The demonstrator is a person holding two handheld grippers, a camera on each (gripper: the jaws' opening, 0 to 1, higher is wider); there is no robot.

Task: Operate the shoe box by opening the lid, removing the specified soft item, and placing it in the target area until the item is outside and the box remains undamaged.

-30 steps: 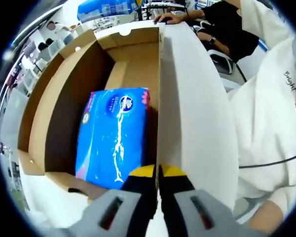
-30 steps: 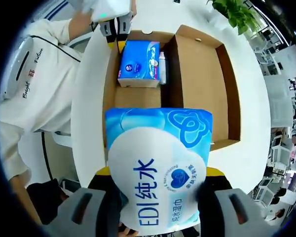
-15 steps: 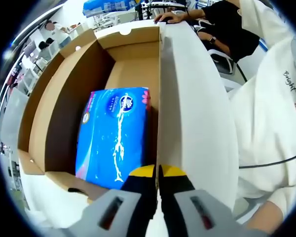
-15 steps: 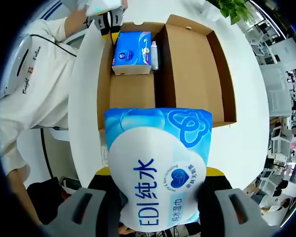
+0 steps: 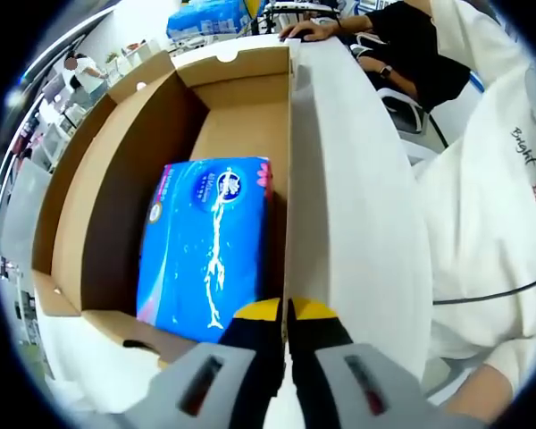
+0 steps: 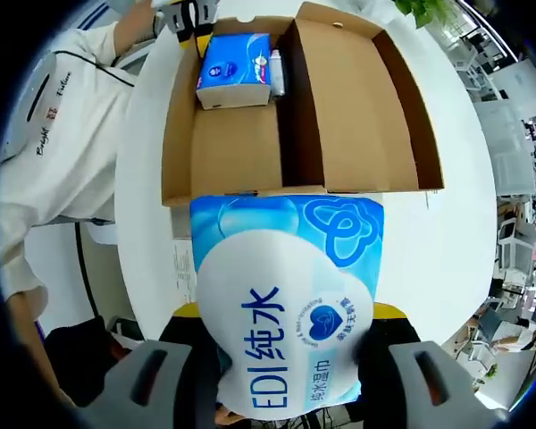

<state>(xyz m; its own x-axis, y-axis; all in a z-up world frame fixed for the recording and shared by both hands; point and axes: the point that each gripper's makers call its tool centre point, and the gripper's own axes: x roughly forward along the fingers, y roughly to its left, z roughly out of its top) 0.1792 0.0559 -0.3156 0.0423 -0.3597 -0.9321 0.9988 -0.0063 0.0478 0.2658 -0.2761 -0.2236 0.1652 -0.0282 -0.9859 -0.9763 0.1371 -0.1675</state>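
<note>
The right gripper (image 6: 286,357) has its jaws pinching a pack of wet wipes (image 6: 286,304), held outside the box (image 6: 232,147) above the white counter (image 6: 447,241). The left gripper (image 5: 283,326) has its jaws pressed together on the box wall, beside a blue tissue pack (image 5: 205,246) inside.

Behind the wet-wipes pack (image 6: 286,299): jaw tips and the table edge, hidden. Beside the tissue box (image 6: 235,58), a small bottle (image 6: 275,61), too small to read. Beyond the left gripper (image 5: 284,315), box wall base concealed.
</note>
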